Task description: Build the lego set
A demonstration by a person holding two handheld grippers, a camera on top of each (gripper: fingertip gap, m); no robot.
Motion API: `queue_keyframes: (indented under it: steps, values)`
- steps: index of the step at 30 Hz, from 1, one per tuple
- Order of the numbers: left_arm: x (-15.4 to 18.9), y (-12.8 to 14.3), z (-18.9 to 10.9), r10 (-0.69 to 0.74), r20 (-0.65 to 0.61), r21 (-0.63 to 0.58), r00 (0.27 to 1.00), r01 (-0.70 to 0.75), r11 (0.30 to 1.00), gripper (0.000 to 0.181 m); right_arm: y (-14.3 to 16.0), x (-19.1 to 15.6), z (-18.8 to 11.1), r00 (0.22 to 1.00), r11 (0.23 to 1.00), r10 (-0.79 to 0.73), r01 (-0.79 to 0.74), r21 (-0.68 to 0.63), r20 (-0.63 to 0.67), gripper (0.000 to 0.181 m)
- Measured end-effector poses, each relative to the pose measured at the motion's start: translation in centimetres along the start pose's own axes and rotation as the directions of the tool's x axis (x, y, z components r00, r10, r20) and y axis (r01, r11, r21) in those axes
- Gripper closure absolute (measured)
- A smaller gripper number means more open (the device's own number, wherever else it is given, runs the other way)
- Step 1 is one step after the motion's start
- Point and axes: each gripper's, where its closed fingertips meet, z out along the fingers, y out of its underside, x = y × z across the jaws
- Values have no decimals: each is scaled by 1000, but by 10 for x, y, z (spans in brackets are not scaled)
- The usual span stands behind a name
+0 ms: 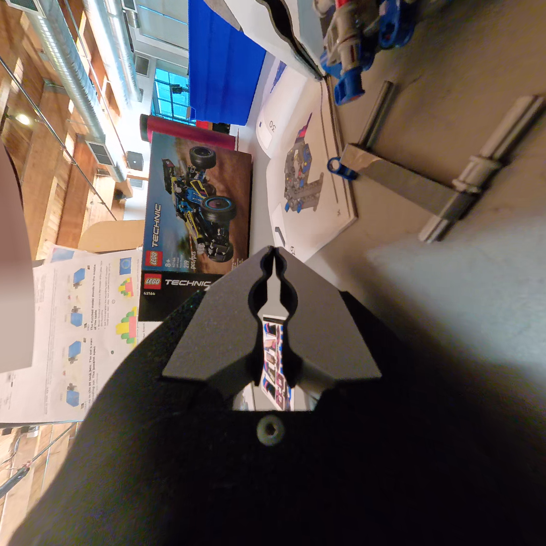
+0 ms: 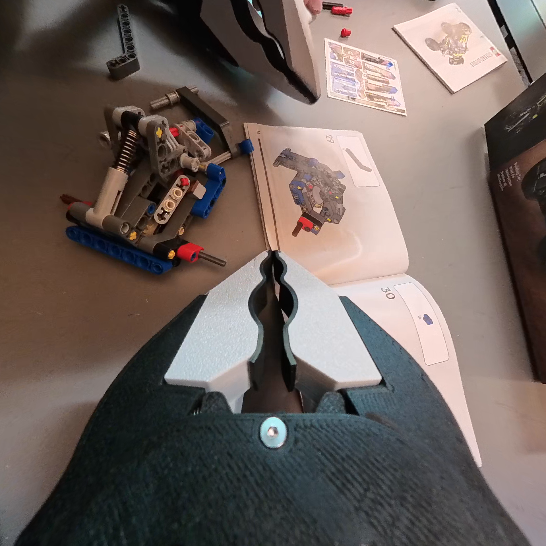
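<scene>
The part-built model point(image 2: 141, 192), grey, black and blue with a spring shock, lies on the grey table left of the open instruction booklet point(image 2: 325, 192). My right gripper point(image 2: 271, 254) is shut, with its tips at the booklet's near spine corner; I cannot tell whether it pinches paper. My left gripper point(image 1: 273, 251) is shut and empty, held above the table and pointing at the set's box point(image 1: 198, 206). It also shows at the top of the right wrist view point(image 2: 280, 59). A small blue connector point(image 2: 245, 146) sits at the booklet's far corner, against a dark beam frame point(image 2: 204, 109).
A sticker sheet point(image 2: 363, 76) and a second booklet point(image 2: 449, 44) lie beyond the open booklet. A black L-beam point(image 2: 124, 44) and red pins point(image 2: 344, 32) lie at the far side. The box point(image 2: 520, 206) runs along the right edge. A blue bin point(image 1: 221, 59) stands behind. The gap from one gripper's tips to the other's is roughly 12 cm. About 6 cm separates my left fingertips from the small blue connector point(image 2: 245, 146).
</scene>
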Motion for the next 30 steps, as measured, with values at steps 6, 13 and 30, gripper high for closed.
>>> queue_keyframes:
  steps: [6, 13, 30]
  values:
    - [0, 1, 0, -4, -2, -3, 1000, 4, 1000, 181, 0, 0, 0, 1000, 1000, 2, -2, 0, 2, 181]
    - [1, 2, 0, -1, -6, -9, 1000, 1, 1000, 181, 0, 0, 0, 1000, 1000, 2, -2, 0, 2, 181]
    - [4, 4, 1, 3, -22, -17, 1000, -3, 1000, 181, -1, 0, 0, 1000, 1000, 1, -1, 0, 1, 181]
